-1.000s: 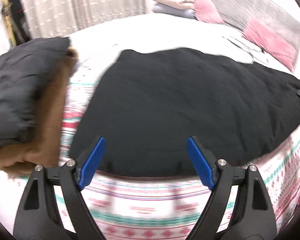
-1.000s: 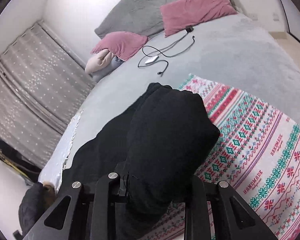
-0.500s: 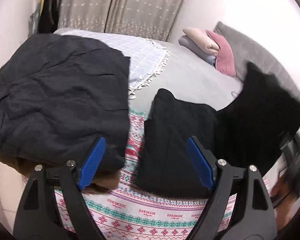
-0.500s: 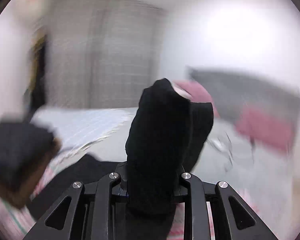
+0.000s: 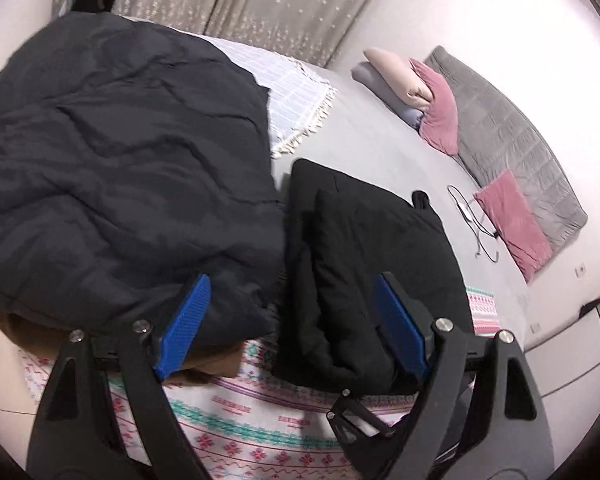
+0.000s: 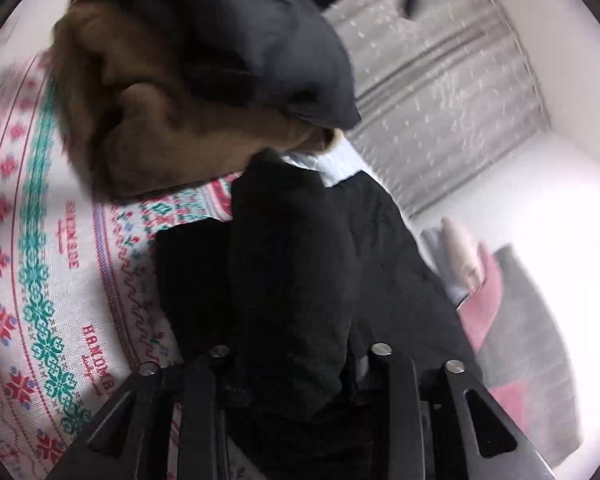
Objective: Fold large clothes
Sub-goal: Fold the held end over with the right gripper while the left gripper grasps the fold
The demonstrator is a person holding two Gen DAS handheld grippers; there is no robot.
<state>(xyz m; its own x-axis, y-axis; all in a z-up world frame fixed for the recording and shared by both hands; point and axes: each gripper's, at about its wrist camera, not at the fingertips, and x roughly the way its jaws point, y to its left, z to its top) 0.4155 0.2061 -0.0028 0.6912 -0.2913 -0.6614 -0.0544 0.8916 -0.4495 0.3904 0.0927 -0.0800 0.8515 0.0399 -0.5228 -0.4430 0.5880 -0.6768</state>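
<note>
Grey bed [image 5: 380, 152] w/ patterned red-green knit blanket [image 5: 252, 420]. On it: 1 folded black garment [image 5: 360, 264], beside a stack of 2, dark grey quilted jacket [image 5: 112, 184] over brown fabric [image 6: 140, 128]. 2 pink pillows. Left gripper [image 5: 292, 328] jaws wide, empty. Right gripper [image 6: 296, 364] jaws opening, black cloth between; contact unclear, blurred.
</note>
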